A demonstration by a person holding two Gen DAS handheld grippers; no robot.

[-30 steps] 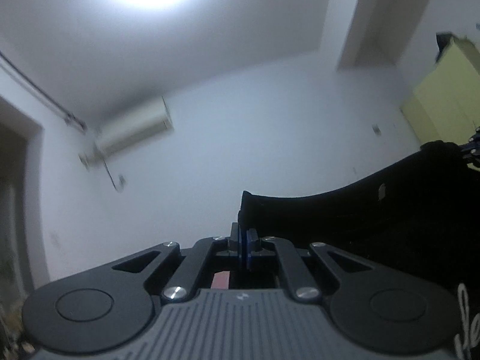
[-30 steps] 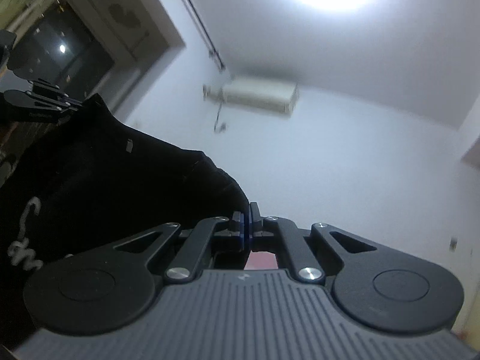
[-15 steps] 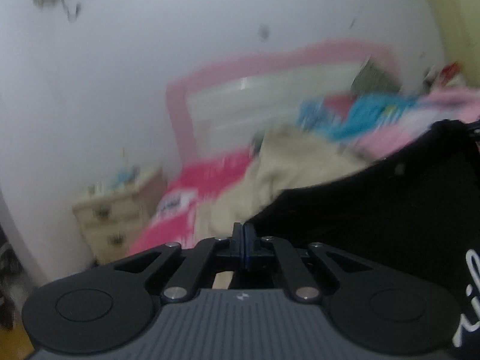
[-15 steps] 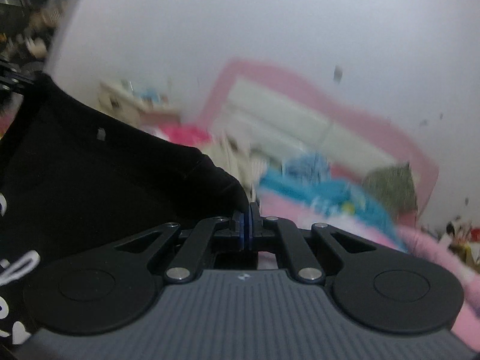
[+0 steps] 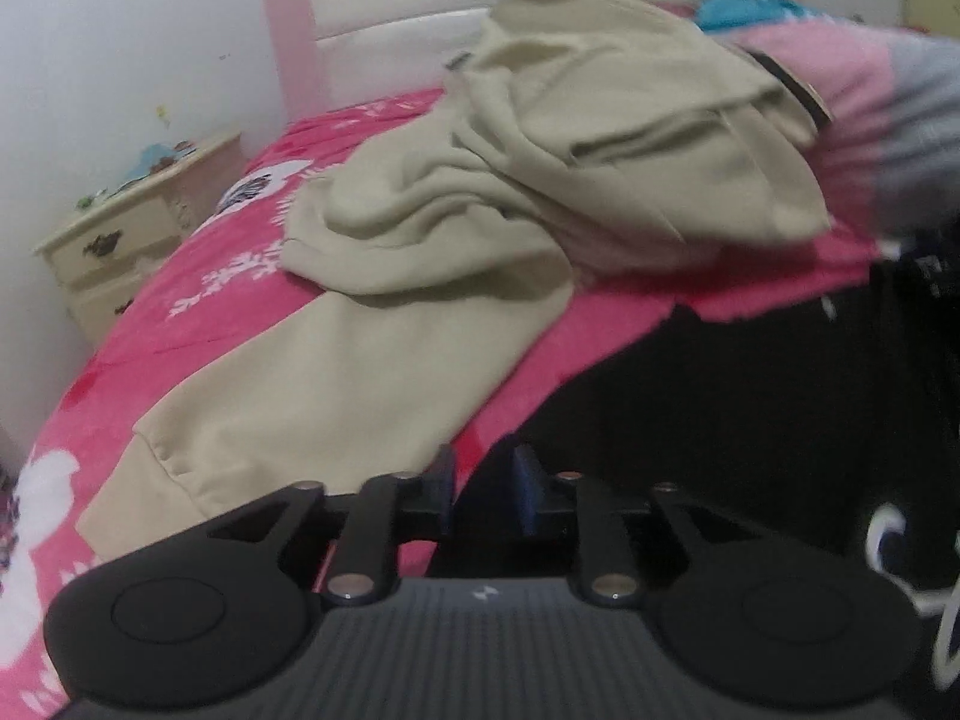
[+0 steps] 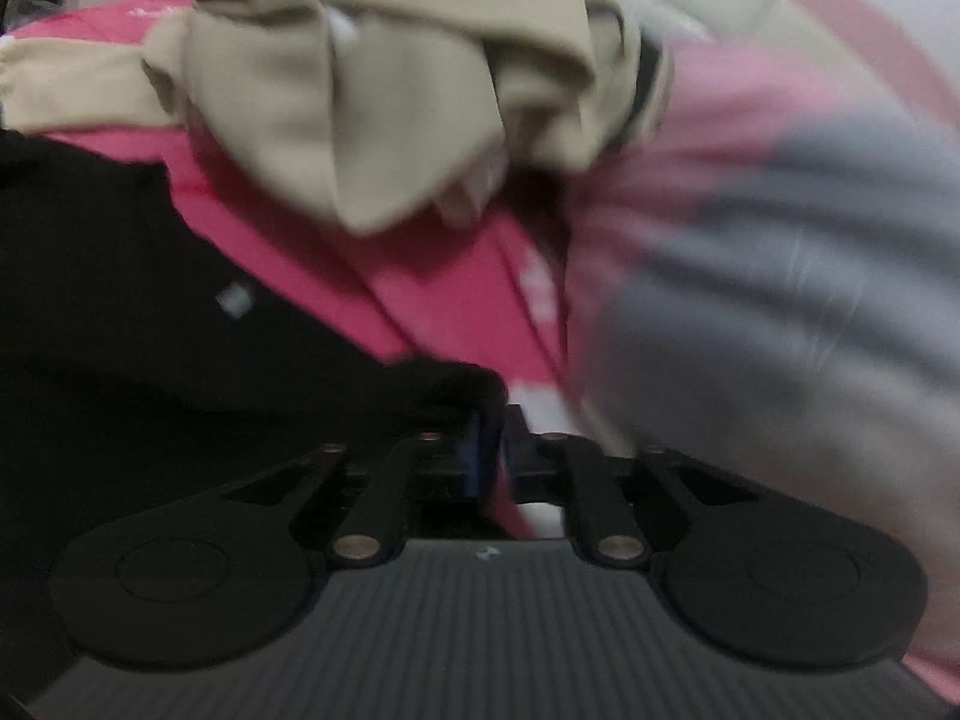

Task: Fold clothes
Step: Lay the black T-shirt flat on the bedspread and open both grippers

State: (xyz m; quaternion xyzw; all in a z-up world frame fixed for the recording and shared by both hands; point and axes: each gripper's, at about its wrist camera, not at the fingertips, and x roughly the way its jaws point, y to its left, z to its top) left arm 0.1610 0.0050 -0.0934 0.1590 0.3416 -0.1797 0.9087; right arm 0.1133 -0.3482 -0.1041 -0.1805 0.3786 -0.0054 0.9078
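A black garment (image 5: pixel 750 408) with white lettering (image 5: pixel 888 540) lies spread on the pink bed cover (image 5: pixel 240 276), stretched between my two grippers. My left gripper (image 5: pixel 485 480) is low over the bed and its jaws are opening; the garment's edge sits in the gap and the pads no longer press it. In the right wrist view the black garment (image 6: pixel 120 300) fills the left side. Its corner ends at my right gripper (image 6: pixel 498 450), whose jaws are also opening, with the cloth against the left finger.
A crumpled beige garment (image 5: pixel 480 180) (image 6: pixel 360 90) lies on the bed just beyond the black one. A blurred pink and grey striped cloth (image 5: pixel 918 120) (image 6: pixel 780 300) sits to the right. A cream nightstand (image 5: pixel 120 234) stands left of the bed, under the pink headboard (image 5: pixel 390 0).
Both grippers swung down from pointing at the ceiling to pointing at the bed, bringing the black garment down onto the pink cover. Both pairs of jaws, pinched shut before, now stand apart.
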